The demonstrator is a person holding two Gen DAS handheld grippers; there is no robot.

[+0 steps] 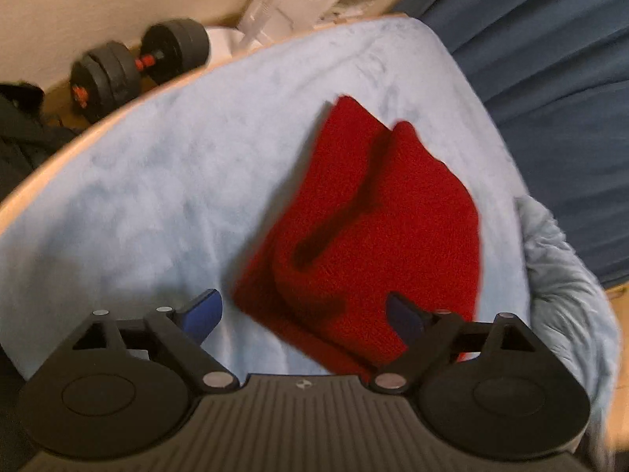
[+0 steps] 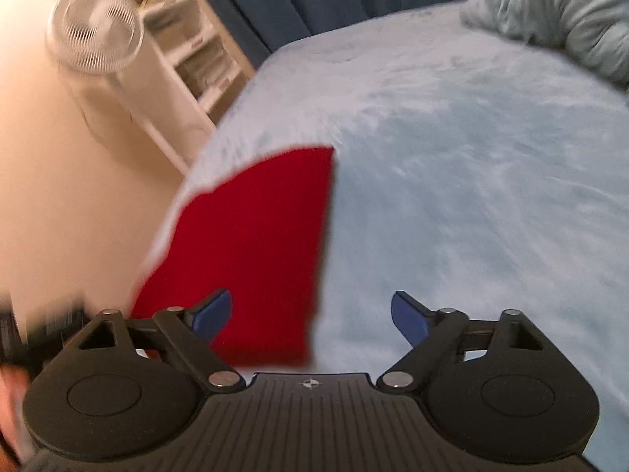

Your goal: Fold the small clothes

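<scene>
Red cloth (image 1: 377, 228) lies folded over on the blanket (image 1: 157, 181) — looks mostly done. Left gripper (image 1: 304, 314) and right gripper (image 2: 310, 314) both spread, empty — final tidy maybe left.

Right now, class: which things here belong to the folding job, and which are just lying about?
For the job:
red garment
light blue blanket under it
left gripper, open
right gripper, open

Lying about:
dumbbell
fan
shelves
crumpled cloth
</scene>
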